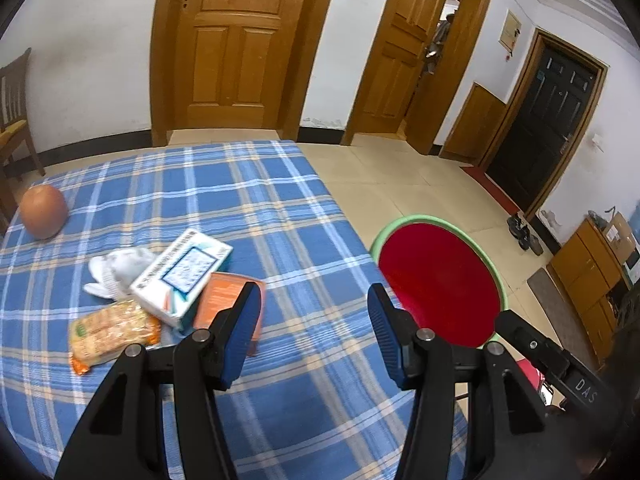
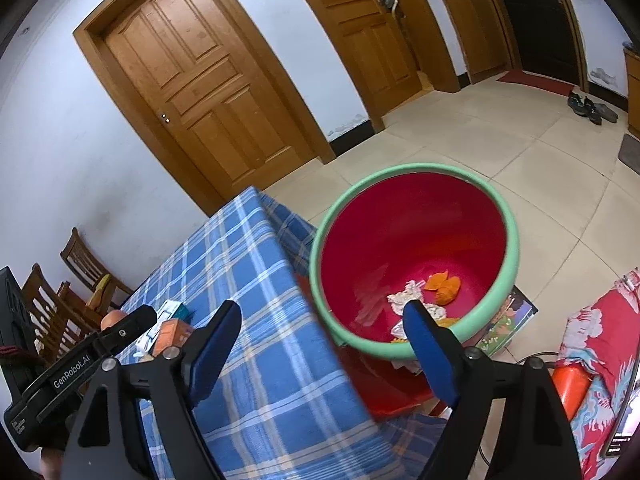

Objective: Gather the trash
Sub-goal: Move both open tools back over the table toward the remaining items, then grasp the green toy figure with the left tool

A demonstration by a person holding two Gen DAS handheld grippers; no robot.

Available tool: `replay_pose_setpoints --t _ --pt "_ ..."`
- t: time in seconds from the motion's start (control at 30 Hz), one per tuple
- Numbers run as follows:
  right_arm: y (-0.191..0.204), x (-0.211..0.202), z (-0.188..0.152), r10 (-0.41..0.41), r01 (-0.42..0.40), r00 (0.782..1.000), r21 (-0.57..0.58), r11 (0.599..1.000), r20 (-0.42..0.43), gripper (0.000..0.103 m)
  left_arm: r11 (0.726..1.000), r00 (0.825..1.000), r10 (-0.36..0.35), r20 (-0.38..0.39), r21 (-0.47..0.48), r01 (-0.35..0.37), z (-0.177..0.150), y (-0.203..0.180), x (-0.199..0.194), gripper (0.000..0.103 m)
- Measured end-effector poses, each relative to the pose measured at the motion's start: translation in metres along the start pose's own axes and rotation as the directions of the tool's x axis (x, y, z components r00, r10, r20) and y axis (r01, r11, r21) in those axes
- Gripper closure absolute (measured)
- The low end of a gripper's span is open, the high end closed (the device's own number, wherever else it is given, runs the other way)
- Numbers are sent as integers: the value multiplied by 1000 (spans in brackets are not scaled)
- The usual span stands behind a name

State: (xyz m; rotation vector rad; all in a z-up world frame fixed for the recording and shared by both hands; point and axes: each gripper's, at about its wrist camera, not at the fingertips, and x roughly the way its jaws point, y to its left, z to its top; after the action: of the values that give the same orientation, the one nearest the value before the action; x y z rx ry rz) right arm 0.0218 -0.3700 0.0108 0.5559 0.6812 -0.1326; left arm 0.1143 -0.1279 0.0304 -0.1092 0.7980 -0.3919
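On the blue plaid tablecloth (image 1: 248,216) lies a heap of trash: a white and teal carton (image 1: 182,276), an orange box (image 1: 224,300), a crumpled white tissue (image 1: 116,274) and a biscuit packet (image 1: 110,332). My left gripper (image 1: 314,300) hovers open just right of the heap, nothing between its pads. A red bucket with a green rim (image 2: 416,260) stands beside the table, holding orange peel (image 2: 446,286) and crumpled paper (image 2: 412,298). My right gripper (image 2: 324,316) is open and empty above the table edge and bucket. The bucket also shows in the left wrist view (image 1: 438,280).
An orange-brown round fruit (image 1: 44,212) sits at the table's far left. Wooden chairs (image 2: 68,300) stand beyond the table. A red patterned cloth (image 2: 600,344) and an orange item lie at the right. Shoes (image 2: 588,106) rest by a dark door. Tiled floor surrounds the bucket.
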Motion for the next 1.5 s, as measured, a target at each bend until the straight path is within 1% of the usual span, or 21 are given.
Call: replay_pose_setpoints --t 0.23,0.57,0.77,0.9,1.0,1.2,1.47,1.5 --pt "20 3 -9 18 -18 1000 -33 999 -18 17 999 999 31 18 -30 -30 -3 24 -16 48" --pt "42 9 -19 46 -49 998 -70 996 -45 16 991 994 102 35 -91 -98 -12 66 -35 47" --pt "50 13 -25 54 -59 997 -83 995 -62 15 981 989 150 18 -130 -146 -20 92 -36 47" --pt "54 17 -28 58 -65 995 -90 994 -76 14 973 984 180 -9 -146 -179 -28 105 -30 45" --pt "57 20 -31 58 -66 995 -95 993 -85 14 971 983 181 -35 -153 -184 -34 112 -24 45" --pt "60 25 -34 57 -67 993 -102 993 -103 14 972 982 171 -76 -148 -181 -46 114 -11 45" --pt "62 31 -37 51 -65 991 -109 992 -121 14 978 980 165 -113 -108 -177 -57 110 6 45" --pt "62 32 -38 51 -64 991 -110 992 -123 14 979 980 164 -115 -104 -176 -57 110 7 47"
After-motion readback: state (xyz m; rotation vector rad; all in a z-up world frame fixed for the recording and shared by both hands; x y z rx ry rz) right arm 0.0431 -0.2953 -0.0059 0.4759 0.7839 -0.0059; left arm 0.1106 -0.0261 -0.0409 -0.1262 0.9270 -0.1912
